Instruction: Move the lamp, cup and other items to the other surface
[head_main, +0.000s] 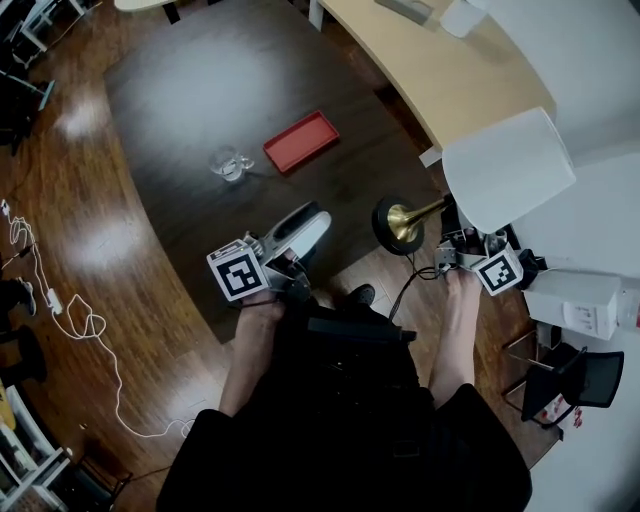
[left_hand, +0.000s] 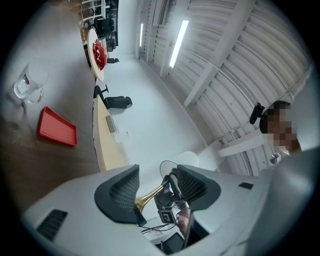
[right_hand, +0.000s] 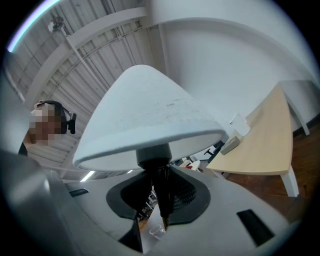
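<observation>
My right gripper (head_main: 456, 236) is shut on the lamp's dark neck (right_hand: 159, 186), just under the white shade (right_hand: 150, 112). In the head view the lamp hangs tilted, its white shade (head_main: 506, 166) to the right. Its brass stem (head_main: 416, 214) and black base (head_main: 387, 228) are over the near edge of the dark table (head_main: 180, 90). My left gripper (head_main: 318, 222) is open and holds nothing, its jaws (left_hand: 157, 182) pointing toward the lamp. A glass cup (head_main: 229, 163) and a red tray (head_main: 300, 140) sit on the dark table. The left gripper view also shows the cup (left_hand: 26, 88) and tray (left_hand: 57, 126).
A light wood table (head_main: 440, 70) stands at the upper right, also seen as the light wood table (right_hand: 262, 145). The lamp's black cord (head_main: 405, 290) hangs down. A white box (head_main: 575, 300) and a black chair (head_main: 585, 378) are at the right. A white cable (head_main: 60, 300) lies on the wood floor.
</observation>
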